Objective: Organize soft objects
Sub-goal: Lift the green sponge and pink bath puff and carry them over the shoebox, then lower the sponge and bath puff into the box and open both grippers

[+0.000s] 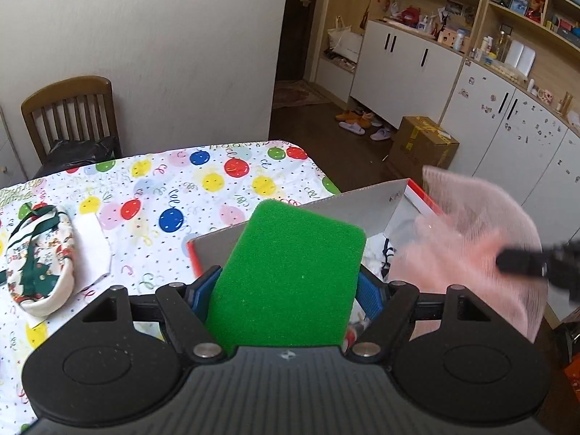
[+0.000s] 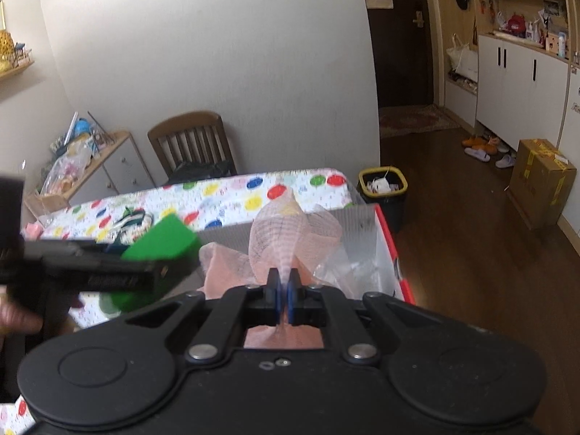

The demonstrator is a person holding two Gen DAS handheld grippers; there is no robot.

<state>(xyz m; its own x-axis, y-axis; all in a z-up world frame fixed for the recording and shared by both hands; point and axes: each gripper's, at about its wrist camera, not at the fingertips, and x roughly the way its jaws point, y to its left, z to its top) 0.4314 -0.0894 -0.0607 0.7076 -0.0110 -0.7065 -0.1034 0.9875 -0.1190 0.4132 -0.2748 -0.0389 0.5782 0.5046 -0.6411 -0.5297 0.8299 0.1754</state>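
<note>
My left gripper point(image 1: 286, 282) is shut on a green sponge point(image 1: 290, 272) and holds it above the near edge of an open cardboard box point(image 1: 362, 206) with red trim. My right gripper point(image 2: 284, 282) is shut on a pink mesh cloth point(image 2: 290, 235) and holds it over the same box point(image 2: 384, 239). The cloth shows blurred at the right of the left wrist view point(image 1: 471, 246). The sponge and left gripper show at the left of the right wrist view point(image 2: 163, 243). A Christmas-print pouch point(image 1: 40, 264) lies on the balloon-print tablecloth point(image 1: 181, 188), left of the box.
A white folded item point(image 1: 94, 246) lies beside the pouch. A wooden chair point(image 1: 69, 116) stands at the table's far side. A yellow-rimmed bin point(image 2: 384, 188) stands on the floor past the table. A brown carton point(image 2: 540, 181) and slippers point(image 2: 482, 148) are near the cabinets.
</note>
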